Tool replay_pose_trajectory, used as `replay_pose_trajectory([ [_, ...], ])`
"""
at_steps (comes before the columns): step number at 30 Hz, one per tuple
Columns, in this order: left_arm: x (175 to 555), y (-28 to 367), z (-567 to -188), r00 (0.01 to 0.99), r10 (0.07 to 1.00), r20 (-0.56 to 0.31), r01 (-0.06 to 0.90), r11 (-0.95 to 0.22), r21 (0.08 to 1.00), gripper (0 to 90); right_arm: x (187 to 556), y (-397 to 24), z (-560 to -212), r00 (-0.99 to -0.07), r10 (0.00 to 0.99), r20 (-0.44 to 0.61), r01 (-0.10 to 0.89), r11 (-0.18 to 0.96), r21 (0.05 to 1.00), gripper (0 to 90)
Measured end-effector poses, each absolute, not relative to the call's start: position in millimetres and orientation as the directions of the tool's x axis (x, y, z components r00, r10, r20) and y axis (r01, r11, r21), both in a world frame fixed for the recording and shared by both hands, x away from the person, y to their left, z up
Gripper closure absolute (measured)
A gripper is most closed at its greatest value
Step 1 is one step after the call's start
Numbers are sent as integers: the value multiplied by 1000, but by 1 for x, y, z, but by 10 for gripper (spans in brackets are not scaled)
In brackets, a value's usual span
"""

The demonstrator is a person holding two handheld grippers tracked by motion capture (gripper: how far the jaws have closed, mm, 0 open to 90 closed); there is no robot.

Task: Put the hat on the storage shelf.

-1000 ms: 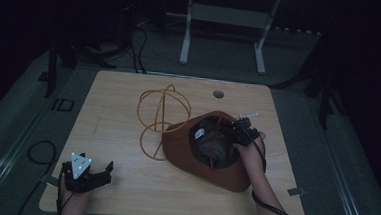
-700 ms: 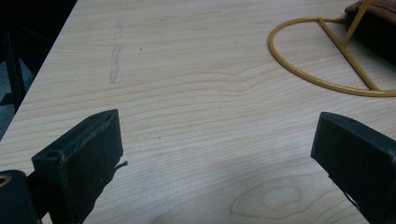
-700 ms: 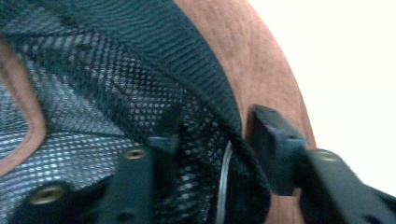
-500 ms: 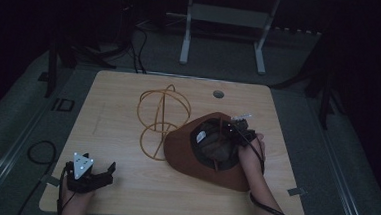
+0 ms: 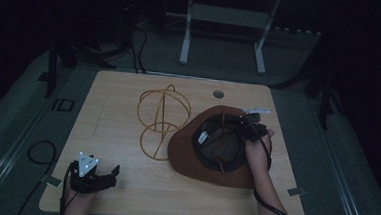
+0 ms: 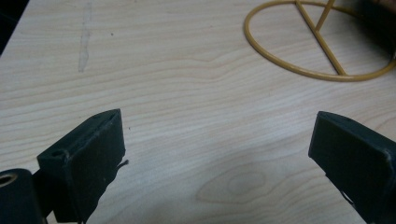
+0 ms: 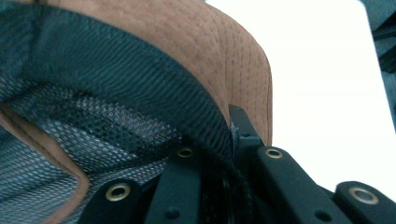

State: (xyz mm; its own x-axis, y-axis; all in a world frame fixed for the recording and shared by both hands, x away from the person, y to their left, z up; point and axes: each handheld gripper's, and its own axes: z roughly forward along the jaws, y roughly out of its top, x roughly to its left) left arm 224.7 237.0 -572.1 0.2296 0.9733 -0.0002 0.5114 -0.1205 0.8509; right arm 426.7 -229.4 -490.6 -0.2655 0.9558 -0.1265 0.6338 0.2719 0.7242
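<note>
A: Left gripper (image 5: 105,175), well left of the hat (image 5: 211,144)?
B: Low over the worktop (image 5: 129,98), jaws spread wide, holding nothing.
A: Wire stand (image 5: 162,121)?
B: Upright, touching the hat's left brim.
A: Right gripper (image 5: 245,122)?
B: On the hat's far right edge; jaws pinched on the brim, one inside the lining.

Hat (image 5: 210,154) on table (image 5: 118,108), R of wire stand (image 5: 161,121).

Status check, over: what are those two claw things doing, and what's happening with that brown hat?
Left gripper open, idle at table's near-left corner. Right gripper shut on brown hat at its inner band; hat upside down. Wire stand beside hat, touching its brim.
</note>
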Motion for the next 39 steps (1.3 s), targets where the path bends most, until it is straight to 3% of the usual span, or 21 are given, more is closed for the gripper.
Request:
replay_pose_trajectory([
  [16, 215, 206, -549, 360, 933, 5, 463, -183, 867, 50, 395, -249, -436, -276, 959, -70, 526, 211, 824, 847],
  [39, 229, 122, -524, 570, 822, 16, 438, -319, 841, 65, 367, -276, -428, -269, 963, -15, 490, 150, 859, 846],
])
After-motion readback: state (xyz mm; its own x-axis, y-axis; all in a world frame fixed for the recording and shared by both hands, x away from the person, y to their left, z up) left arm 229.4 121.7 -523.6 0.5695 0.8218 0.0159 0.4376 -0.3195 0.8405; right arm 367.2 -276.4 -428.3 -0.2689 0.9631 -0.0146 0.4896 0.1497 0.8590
